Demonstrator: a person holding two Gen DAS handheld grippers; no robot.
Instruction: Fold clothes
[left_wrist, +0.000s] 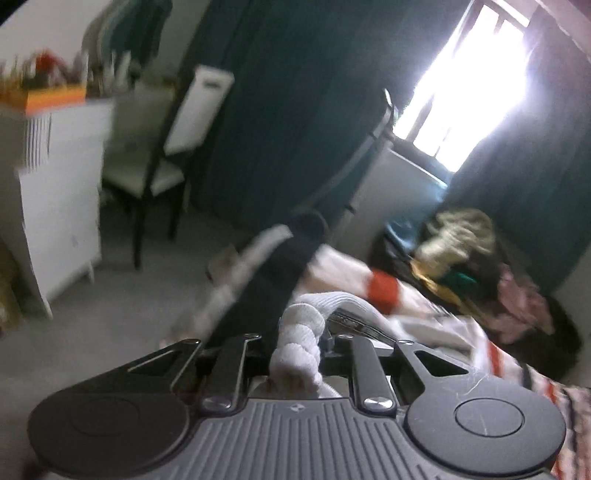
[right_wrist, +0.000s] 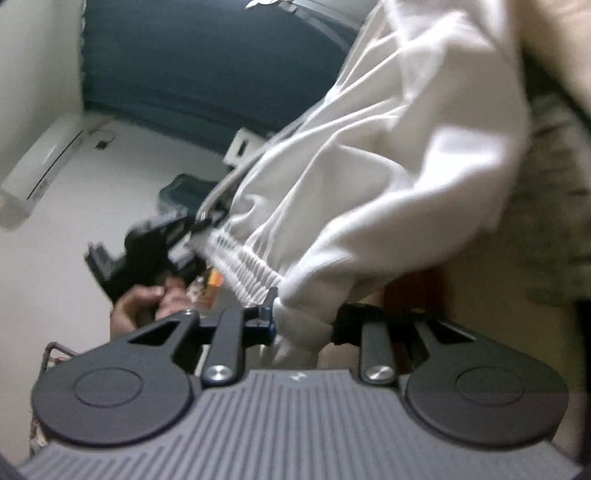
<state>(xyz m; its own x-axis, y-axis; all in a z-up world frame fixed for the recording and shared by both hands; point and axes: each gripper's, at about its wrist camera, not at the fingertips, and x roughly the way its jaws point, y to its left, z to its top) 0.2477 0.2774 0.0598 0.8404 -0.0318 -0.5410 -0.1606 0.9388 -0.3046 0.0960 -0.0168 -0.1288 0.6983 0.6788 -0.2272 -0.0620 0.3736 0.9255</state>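
A white garment with a ribbed elastic hem (right_wrist: 251, 262) hangs in the air, stretched between both grippers. In the right wrist view my right gripper (right_wrist: 306, 322) is shut on a bunched corner of this white cloth (right_wrist: 388, 155). The left gripper (right_wrist: 147, 254) shows there as a black shape further along the hem, with a hand (right_wrist: 140, 308) below it. In the left wrist view my left gripper (left_wrist: 297, 341) is shut on a roll of white ribbed fabric (left_wrist: 299, 332). A black band with white stripes (left_wrist: 280, 266) runs away from it, and an orange cuff (left_wrist: 384, 291) shows beyond.
A heap of mixed clothes (left_wrist: 465, 258) lies at the right on a striped cover (left_wrist: 524, 373). A white chair (left_wrist: 166, 155) and a white dresser (left_wrist: 55, 192) stand at the left on grey floor. Dark blue curtains (left_wrist: 280, 110) flank a bright window (left_wrist: 465, 92). An air conditioner (right_wrist: 40, 162) hangs on the wall.
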